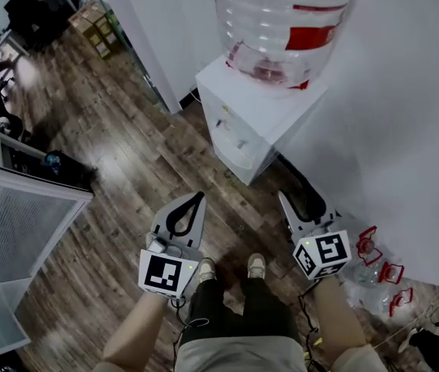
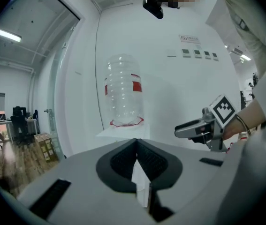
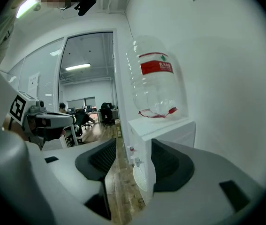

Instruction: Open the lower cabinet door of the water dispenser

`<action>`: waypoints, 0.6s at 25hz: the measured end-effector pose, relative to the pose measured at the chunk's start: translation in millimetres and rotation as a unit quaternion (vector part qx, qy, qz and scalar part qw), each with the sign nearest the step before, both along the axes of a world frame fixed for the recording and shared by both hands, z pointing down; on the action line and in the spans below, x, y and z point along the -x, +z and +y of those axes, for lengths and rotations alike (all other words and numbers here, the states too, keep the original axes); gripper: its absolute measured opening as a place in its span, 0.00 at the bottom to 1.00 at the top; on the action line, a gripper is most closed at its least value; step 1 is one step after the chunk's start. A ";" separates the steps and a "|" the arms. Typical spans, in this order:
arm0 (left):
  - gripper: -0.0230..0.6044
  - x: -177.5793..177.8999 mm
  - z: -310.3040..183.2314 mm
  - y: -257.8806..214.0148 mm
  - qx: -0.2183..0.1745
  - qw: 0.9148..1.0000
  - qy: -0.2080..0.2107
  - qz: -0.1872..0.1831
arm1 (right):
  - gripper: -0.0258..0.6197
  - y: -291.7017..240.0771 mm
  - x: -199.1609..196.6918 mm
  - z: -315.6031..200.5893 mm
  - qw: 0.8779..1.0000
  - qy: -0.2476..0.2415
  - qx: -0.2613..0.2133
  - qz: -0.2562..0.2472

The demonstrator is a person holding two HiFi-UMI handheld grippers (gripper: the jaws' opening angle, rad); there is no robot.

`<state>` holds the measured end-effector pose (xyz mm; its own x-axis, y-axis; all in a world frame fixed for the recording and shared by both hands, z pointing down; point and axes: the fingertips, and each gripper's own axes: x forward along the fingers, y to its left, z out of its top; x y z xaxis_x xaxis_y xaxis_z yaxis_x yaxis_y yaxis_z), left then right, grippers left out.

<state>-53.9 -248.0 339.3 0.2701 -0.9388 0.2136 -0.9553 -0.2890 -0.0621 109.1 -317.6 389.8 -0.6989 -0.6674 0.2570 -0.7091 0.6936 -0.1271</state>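
The white water dispenser [image 1: 259,118] stands against the wall with a clear bottle [image 1: 281,22] on top. Its front face with the taps [image 3: 133,154] shows between my right gripper's pads; the lower cabinet door is hidden behind the jaws. Both grippers hang short of the dispenser, over the wood floor. My left gripper [image 1: 197,200] is shut, tips together, with nothing in it [image 2: 136,144]. My right gripper [image 1: 296,201] stands open and empty, pointing at the dispenser's front [image 3: 133,146]. The dispenser's top [image 2: 123,132] and bottle [image 2: 123,95] show ahead in the left gripper view.
Several empty bottles with red handles [image 1: 378,262] lie on the floor at the right by the white wall [image 1: 405,130]. A white grilled unit [image 1: 18,223] stands at the left. Cardboard boxes [image 1: 95,25] and office desks lie far back. The person's shoes [image 1: 231,268] are between the grippers.
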 end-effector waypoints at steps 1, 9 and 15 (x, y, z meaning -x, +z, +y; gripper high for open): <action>0.05 1.9 -3.6 12.5 0.003 1.000 0.000 -0.001 | 0.42 16.0 2.5 -4.4 1.000 0.004 0.001 0.000; 0.05 13.6 -35.4 119.1 0.015 1.000 -0.002 0.005 | 0.47 150.8 18.0 -34.8 0.999 0.033 0.020 0.004; 0.05 20.9 -55.1 202.5 0.022 1.000 -0.001 0.008 | 0.48 256.3 30.5 -55.1 0.999 0.042 0.028 0.021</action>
<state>-74.9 -303.1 541.8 0.2725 -0.9289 0.2508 -0.9565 -0.2897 -0.0335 78.6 -372.7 646.0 -0.6293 -0.7066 0.3237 -0.7697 0.6242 -0.1338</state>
